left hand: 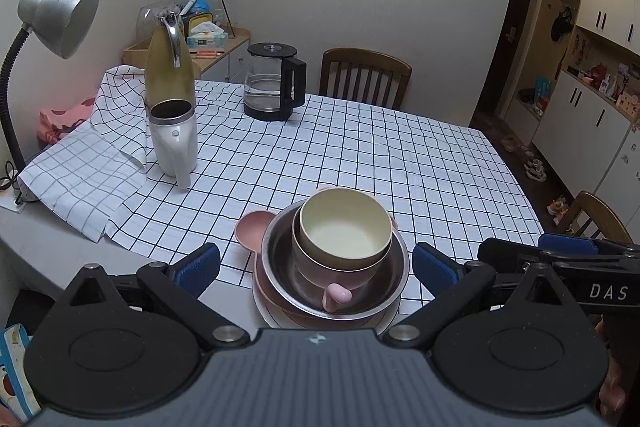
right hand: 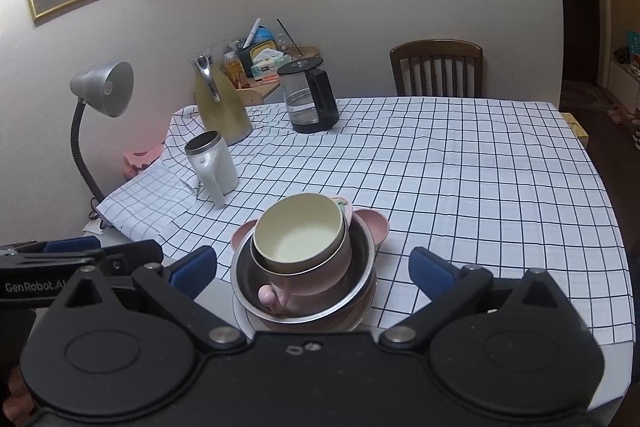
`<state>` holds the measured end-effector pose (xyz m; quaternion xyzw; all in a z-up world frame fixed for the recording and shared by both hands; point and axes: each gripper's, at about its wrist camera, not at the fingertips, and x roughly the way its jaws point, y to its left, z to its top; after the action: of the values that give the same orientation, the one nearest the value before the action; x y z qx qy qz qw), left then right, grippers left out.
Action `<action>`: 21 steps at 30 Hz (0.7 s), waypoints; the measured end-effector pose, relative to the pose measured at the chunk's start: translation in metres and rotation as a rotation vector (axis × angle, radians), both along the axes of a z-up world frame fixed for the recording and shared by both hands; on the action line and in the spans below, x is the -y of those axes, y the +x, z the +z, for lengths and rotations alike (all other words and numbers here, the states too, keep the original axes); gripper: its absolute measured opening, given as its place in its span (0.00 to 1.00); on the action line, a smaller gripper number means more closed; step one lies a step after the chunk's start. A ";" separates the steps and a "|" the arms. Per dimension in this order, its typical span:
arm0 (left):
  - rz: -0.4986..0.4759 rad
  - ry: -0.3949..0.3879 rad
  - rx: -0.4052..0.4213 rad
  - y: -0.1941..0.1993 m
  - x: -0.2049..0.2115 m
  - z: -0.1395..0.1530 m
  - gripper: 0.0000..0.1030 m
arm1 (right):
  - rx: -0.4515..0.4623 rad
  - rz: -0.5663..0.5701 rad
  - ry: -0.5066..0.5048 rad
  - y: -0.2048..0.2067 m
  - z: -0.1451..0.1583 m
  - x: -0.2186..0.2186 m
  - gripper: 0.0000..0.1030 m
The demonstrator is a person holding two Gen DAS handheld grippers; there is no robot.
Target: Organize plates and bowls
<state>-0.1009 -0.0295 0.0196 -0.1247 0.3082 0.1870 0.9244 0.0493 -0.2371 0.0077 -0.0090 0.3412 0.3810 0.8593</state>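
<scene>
While both claws hang spread wide, gripping nothing, stack sits low centre in each view. Left claw (left hand: 316, 263): blue pads either side of stack, apart from it. Right claw (right hand: 313, 269): same, pads clear of dishes. Stack near table edge: cream bowl (left hand: 345, 233) nested in pink cup (left hand: 332, 277), cup in steel bowl (left hand: 384, 291), that on pink eared plate (left hand: 251, 229), white plate (left hand: 380, 323) at bottom. Checked cloth (left hand: 400, 155) beneath. White mug (left hand: 176, 143) left of centre; gold flask (left hand: 169, 67) behind it; glass kettle (left hand: 274, 83) upper centre. Lamp (left hand: 60, 21) upper left. Chair (left hand: 364, 77) beyond table.
</scene>
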 end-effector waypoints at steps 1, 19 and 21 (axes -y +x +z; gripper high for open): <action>-0.001 0.003 0.001 0.000 0.000 0.000 1.00 | 0.003 -0.004 -0.002 0.000 0.000 0.000 1.00; 0.016 -0.012 -0.017 0.006 -0.011 -0.003 1.00 | 0.014 0.000 -0.020 0.005 -0.003 -0.012 1.00; 0.017 -0.006 -0.021 0.007 -0.012 -0.003 1.00 | 0.013 -0.002 -0.024 0.006 -0.004 -0.014 1.00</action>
<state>-0.0937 -0.0179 0.0162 -0.1282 0.3174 0.1954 0.9190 0.0548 -0.2231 0.0038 -0.0212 0.3403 0.3760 0.8616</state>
